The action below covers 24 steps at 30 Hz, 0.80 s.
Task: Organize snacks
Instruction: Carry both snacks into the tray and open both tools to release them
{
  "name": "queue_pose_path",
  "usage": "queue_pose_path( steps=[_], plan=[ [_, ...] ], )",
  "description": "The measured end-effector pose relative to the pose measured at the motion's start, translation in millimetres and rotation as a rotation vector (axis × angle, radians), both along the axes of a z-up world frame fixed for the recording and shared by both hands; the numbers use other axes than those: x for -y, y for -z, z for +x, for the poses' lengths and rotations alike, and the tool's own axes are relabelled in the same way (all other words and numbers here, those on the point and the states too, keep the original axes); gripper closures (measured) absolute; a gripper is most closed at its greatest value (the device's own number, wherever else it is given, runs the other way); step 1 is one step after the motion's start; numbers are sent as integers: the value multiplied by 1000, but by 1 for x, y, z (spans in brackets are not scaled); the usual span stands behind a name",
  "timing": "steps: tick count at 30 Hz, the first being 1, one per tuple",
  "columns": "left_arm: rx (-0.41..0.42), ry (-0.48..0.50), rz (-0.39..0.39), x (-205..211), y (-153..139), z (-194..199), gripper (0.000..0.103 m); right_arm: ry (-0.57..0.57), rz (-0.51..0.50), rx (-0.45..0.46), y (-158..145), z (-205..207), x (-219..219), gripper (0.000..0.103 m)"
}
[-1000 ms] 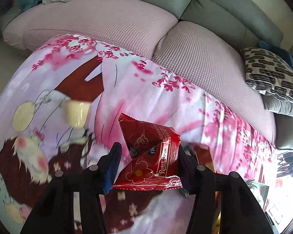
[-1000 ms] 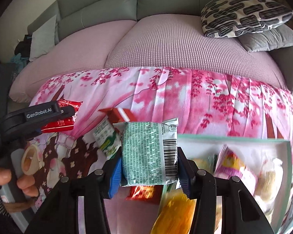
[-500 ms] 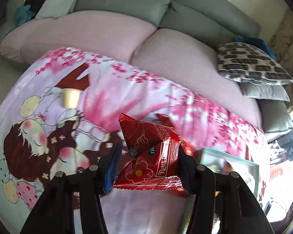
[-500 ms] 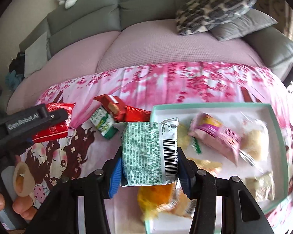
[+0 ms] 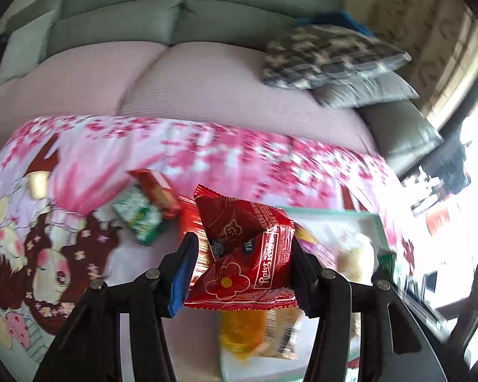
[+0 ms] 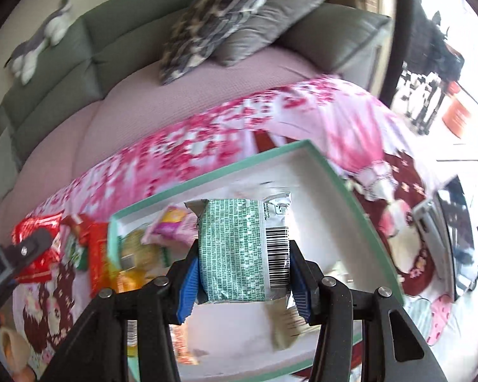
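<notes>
My left gripper (image 5: 240,270) is shut on a red snack packet (image 5: 242,254) and holds it above the table near the left rim of the box (image 5: 331,213). My right gripper (image 6: 242,273) is shut on a green-and-white snack packet (image 6: 242,248) with a barcode, held over the white inside of the teal-rimmed box (image 6: 226,172). Several snacks lie in the box's left part, among them a pink packet (image 6: 172,226) and a yellow one (image 6: 137,248). The left gripper (image 6: 19,254) with its red packet shows at the left of the right wrist view.
A green packet (image 5: 140,216) and a red box-shaped snack (image 5: 156,191) lie on the pink cartoon tablecloth (image 5: 207,152) left of the box. A pink-covered sofa (image 5: 207,79) with cushions (image 5: 328,57) stands behind the table. A small cup (image 5: 38,183) stands at the far left.
Both grippers have swung right with their packets. The right gripper now hangs over the box's empty right part; the left one has come closer to the box's left edge.
</notes>
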<state>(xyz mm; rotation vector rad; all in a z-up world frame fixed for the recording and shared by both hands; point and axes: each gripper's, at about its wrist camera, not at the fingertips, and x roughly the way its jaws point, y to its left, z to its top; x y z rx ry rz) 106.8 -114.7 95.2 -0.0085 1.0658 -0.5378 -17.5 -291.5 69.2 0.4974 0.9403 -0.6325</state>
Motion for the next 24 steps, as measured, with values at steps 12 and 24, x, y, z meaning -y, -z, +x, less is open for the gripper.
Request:
queue_pose_path(
  steps=[12,24],
  plan=[
    [-35,196,30,71,26,-40,47,143,38,-14,12,-35,56,50],
    [-54,227,63,91,48,-46,47,135,85,-46,33,-31,64,50]
  ],
)
